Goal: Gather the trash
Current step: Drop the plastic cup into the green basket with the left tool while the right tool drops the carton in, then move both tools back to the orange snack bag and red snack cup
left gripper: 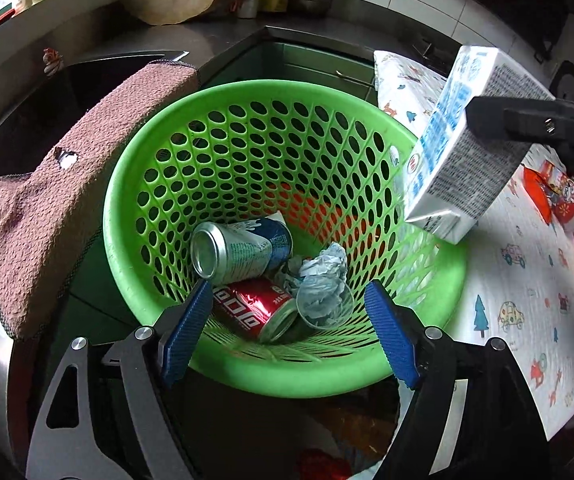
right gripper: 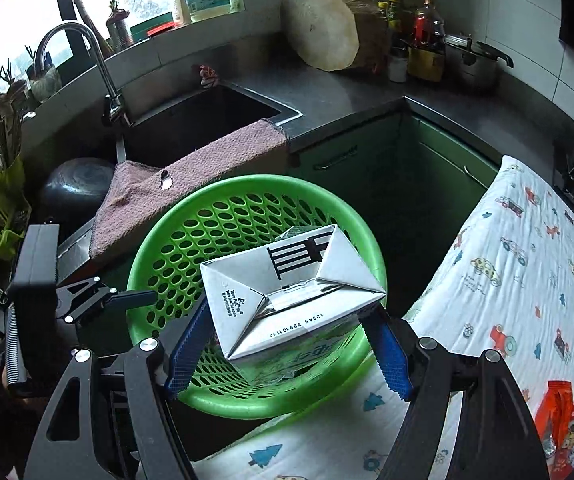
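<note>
Right gripper (right gripper: 287,344) clamps a carton (right gripper: 287,292) above the green bin (left gripper: 247,372). Left gripper (left gripper: 287,332) gapes empty over cans (left gripper: 243,252), perhaps tissue.

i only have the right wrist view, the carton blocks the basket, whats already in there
Observer: The left wrist view shows the green basket holding a silver and blue can, a red can, crumpled paper and a clear plastic cup.
Operator: is my carton over the basket or short of it
Observer: In that view the carton hangs tilted above the basket's right rim, its lower corner just over the rim.
Operator: left claw holding anything
Observer: No. The left claw is open and empty, above the basket's near side.
Operator: how is the right one gripping
Observer: A right claw finger presses the carton's printed side, near its upper end.
</note>
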`<state>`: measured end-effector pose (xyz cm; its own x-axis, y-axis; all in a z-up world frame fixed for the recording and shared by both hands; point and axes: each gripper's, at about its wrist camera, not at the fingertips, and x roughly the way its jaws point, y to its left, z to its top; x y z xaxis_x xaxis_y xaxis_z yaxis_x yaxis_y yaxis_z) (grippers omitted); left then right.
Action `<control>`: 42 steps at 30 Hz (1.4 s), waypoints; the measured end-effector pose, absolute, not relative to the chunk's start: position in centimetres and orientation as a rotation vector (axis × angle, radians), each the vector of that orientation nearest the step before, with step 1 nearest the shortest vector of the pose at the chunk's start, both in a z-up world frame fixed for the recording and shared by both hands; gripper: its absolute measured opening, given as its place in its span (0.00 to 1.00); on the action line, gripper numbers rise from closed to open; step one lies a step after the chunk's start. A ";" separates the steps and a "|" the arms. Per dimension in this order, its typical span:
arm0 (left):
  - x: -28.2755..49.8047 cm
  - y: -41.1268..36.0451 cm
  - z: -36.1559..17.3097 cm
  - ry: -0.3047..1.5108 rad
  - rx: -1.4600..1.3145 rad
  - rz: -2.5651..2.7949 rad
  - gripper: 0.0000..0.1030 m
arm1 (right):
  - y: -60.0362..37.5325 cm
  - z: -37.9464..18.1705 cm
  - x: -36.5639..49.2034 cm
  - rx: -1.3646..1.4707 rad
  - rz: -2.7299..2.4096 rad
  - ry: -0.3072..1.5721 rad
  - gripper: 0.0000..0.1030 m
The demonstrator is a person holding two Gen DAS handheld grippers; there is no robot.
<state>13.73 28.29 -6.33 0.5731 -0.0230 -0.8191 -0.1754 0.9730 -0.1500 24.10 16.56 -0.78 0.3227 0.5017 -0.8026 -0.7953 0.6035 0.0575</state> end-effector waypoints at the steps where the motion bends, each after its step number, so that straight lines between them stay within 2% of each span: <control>1: 13.5 28.4 -6.3 0.955 -0.227 0.088 0.76 | 17.1 -1.2 23.9 -0.407 0.871 0.892 0.69; 4: 13.1 28.3 -5.9 0.943 -0.217 0.088 0.76 | 18.2 -2.3 23.3 -0.474 0.856 0.888 0.70; 6: 13.0 28.2 -5.8 0.942 -0.214 0.090 0.76 | 18.4 -2.4 23.0 -0.489 0.850 0.868 0.80; 19: 13.1 27.5 -5.2 0.933 -0.211 0.086 0.77 | 12.9 -0.3 23.2 -0.406 0.798 0.827 0.83; 28: 14.0 25.0 -4.9 0.931 -0.197 0.043 0.78 | 4.1 -0.3 23.5 -0.367 0.670 0.839 0.86; 42: 17.1 19.0 -3.2 0.929 -0.142 -0.028 0.80 | -12.6 0.0 30.2 -0.272 0.401 0.968 0.86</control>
<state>17.12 18.96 -3.19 0.5991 -0.0852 -0.7961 -0.0373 0.9903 -0.1341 30.18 -12.57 0.05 0.5026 0.2082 -0.8391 -0.4468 0.8934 -0.0460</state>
